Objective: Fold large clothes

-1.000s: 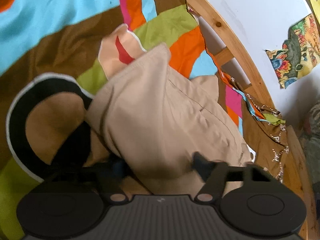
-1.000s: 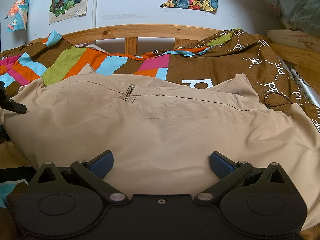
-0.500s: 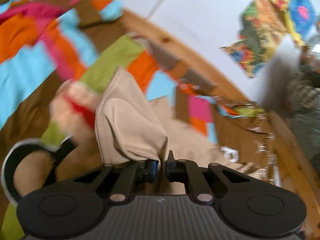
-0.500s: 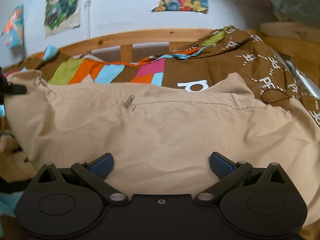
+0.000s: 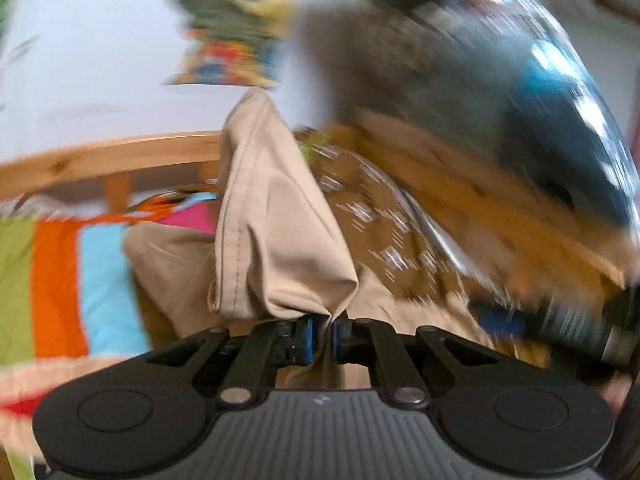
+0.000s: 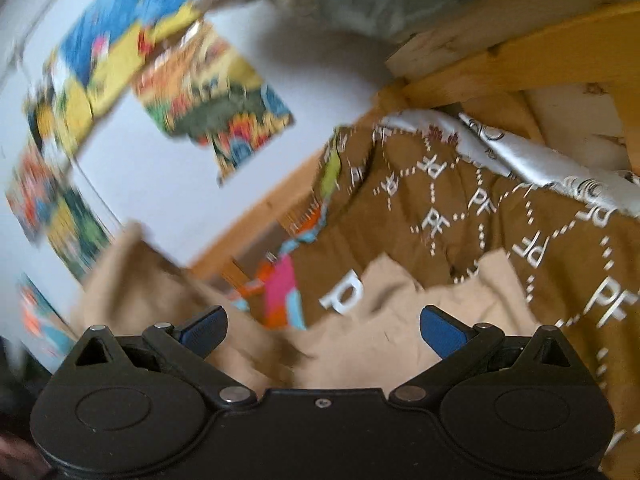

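In the left wrist view the left gripper (image 5: 324, 334) is pinching a bunched fold of the beige garment (image 5: 272, 232) between its blue-padded fingers (image 5: 306, 338), which are drawn almost together at the centre of the frame; the cloth rises from the pinch toward 12 o'clock in a tall stitched flap, and more of it lies low at 9 o'clock; behind it a striped bedspread (image 5: 60, 276) of green, orange and light blue sits at 9 o'clock, a wooden bed rail (image 5: 104, 160) runs at 10 o'clock, a blurred poster (image 5: 232, 28) hangs on the white wall at 11 o'clock, and a brown patterned blanket (image 5: 380, 224) spreads toward 2 o'clock, much smeared by motion. In the right wrist view the right gripper (image 6: 322, 326) is spread wide with nothing between its blue pads (image 6: 442, 330); the beige garment (image 6: 384, 336) lies just ahead of and under the fingers, reaching up toward 9 o'clock; the brown blanket (image 6: 460, 208) printed with white letters fills 2 to 4 o'clock; posters (image 6: 212, 104) on the wall occupy 10 o'clock; a wooden frame (image 6: 520, 52) stands at 1 o'clock.
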The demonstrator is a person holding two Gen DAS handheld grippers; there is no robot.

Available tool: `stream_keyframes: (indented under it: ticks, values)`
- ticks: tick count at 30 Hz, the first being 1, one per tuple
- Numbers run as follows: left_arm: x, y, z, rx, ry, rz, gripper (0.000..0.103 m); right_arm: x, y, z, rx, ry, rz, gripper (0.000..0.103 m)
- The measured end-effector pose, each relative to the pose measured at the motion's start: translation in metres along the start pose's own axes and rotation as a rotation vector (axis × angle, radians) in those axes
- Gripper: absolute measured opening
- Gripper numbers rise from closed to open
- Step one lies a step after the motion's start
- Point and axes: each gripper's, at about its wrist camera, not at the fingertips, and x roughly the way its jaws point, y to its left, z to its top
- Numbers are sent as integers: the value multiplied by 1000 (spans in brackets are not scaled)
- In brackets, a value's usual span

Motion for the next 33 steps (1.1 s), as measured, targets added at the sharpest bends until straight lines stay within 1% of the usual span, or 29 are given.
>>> stream_keyframes:
  ticks: [1, 3, 5, 6, 7, 9, 10, 11, 13, 16, 18, 19, 21, 22, 23, 24, 25, 26, 28, 29, 30, 32, 33]
  values:
    - [8, -12, 2, 52, 24, -15, 7, -10, -5, 7, 8, 2, 21, 102]
    - [23, -34, 2, 131, 65, -47, 7, -26, -15, 15, -39, 18, 45, 102]
    - [40, -56, -2, 198, 99, -71, 8, -40, -32, 18, -56, 7, 36, 102]
    - [50, -68, -6, 235, 116, -81, 8, -42, -42, 18, -28, 1, 35, 102]
    - [57, -78, -11, 264, 129, -89, 9, -40, -54, 18, 31, 4, 50, 102]
    - [73, -98, -26, 328, 156, -105, 9, -28, -80, 18, 168, 45, 123, 102]
    - [77, -106, -35, 355, 167, -111, 10, -22, -90, 18, 228, 63, 145, 102]
    - [84, -112, -41, 379, 174, -114, 11, -17, -98, 17, 272, 73, 147, 100]
    - [92, -123, -59, 421, 185, -118, 12, -11, -108, 17, 308, 89, 148, 97]
    - [101, -128, -77, 442, 190, -119, 15, -7, -111, 17, 287, 107, 116, 90]
    - [104, -129, -84, 442, 190, -128, 16, -4, -107, 15, 249, 113, 80, 82]
    - [103, -129, -88, 451, 188, -134, 18, -2, -106, 14, 224, 117, 58, 79]
    - [101, -131, -93, 481, 186, -137, 22, 3, -102, 9, 161, 134, 19, 72]
    - [103, -133, -94, 491, 187, -141, 26, 7, -98, 7, 110, 149, -6, 69]
    - [103, -134, -94, 497, 187, -148, 31, 9, -95, 4, 66, 157, -29, 63]
    - [103, -135, -94, 499, 186, -155, 34, 12, -92, 2, 27, 162, -50, 54]
    - [101, -135, -95, 498, 185, -164, 40, 13, -90, -1, -11, 161, -74, 46]
    - [100, -134, -95, 493, 184, -177, 48, 13, -90, -2, -35, 151, -93, 29]
    - [96, -132, -95, 470, 176, -207, 56, 11, -88, -3, -90, 117, -128, 17]
    - [91, -129, -94, 450, 163, -224, 57, 9, -85, -3, -136, 101, -154, 13]
    - [86, -125, -91, 428, 143, -242, 58, 7, -80, -3, -199, 85, -188, 11]
    - [75, -117, -84, 377, 110, -291, 60, 6, -66, -6, -351, 57, -261, 10]
    - [71, -111, -79, 337, 98, -319, 62, 8, -62, -9, -421, 59, -294, 10]
